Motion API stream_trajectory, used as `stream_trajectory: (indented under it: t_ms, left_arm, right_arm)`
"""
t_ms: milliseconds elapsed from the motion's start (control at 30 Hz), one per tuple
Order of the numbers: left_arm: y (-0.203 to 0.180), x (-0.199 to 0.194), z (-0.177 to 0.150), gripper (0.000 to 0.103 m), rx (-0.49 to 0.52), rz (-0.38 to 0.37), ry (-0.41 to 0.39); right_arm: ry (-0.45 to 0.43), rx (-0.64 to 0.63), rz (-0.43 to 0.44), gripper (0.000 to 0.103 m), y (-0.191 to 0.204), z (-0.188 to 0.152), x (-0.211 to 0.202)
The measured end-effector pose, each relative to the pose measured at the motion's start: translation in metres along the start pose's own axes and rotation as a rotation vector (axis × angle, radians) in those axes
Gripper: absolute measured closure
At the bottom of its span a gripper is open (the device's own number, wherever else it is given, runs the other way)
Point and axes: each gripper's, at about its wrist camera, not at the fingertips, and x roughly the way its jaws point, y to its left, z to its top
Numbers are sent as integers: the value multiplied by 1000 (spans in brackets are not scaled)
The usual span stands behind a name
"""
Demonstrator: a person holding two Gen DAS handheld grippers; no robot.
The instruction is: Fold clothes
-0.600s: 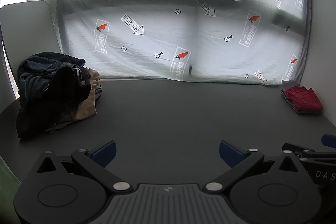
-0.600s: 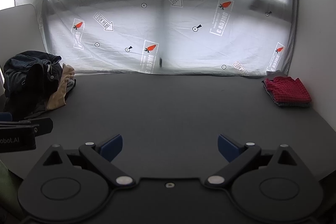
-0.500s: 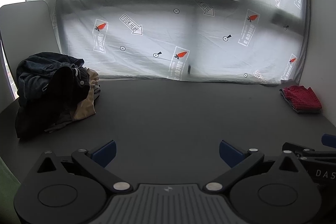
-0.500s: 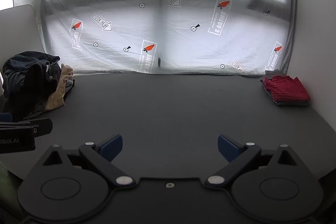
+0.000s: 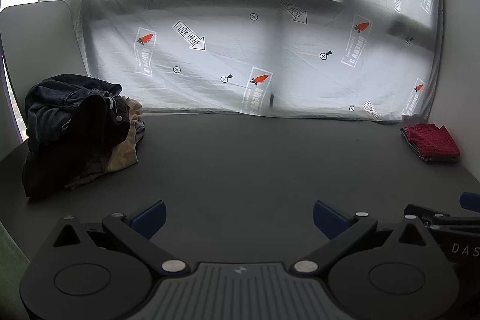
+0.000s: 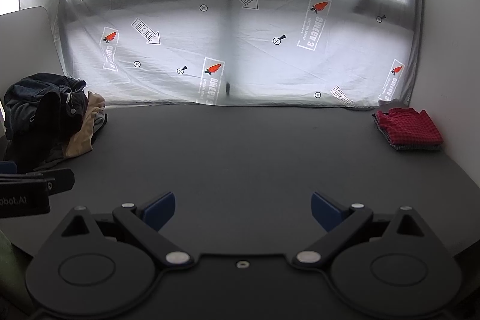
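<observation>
A heap of unfolded clothes (image 5: 75,128) (image 6: 51,119), dark denim and black over a tan piece, lies at the far left of the dark table (image 5: 255,164) (image 6: 255,155). A folded red checked garment (image 5: 430,141) (image 6: 409,129) rests on a grey folded piece at the far right. My left gripper (image 5: 238,218) hovers open over the table's near edge with nothing between its blue pads. My right gripper (image 6: 243,209) is open and empty too, and stands just to the right of the left one; each shows at the other view's side edge.
A translucent printed sheet (image 5: 240,35) hangs behind the table's far edge. A pale chair back (image 5: 33,50) stands at the far left behind the heap. A white wall (image 6: 447,35) closes the right side. The table's rounded edge curves in at the near right.
</observation>
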Motion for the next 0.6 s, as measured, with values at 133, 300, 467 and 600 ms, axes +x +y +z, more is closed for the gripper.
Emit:
stream_trajectory:
  t_ms: [133,300,467,600]
  left_arm:
    - [3,0,-5,0,1,-1,-6]
    - [6,0,-7,0,0,-2,-6]
    - [9,0,-8,0,-1,-2,-7]
    - [10,1,-8,0,0,-3,-5]
  right_arm:
    - [8,-7,0,5,0,11,-3]
    - [10,-8,1,5,1,10,-3]
    - [11,-8,3,5,1,11,-2]
    - [10,-6,1,5,0,11,-1]
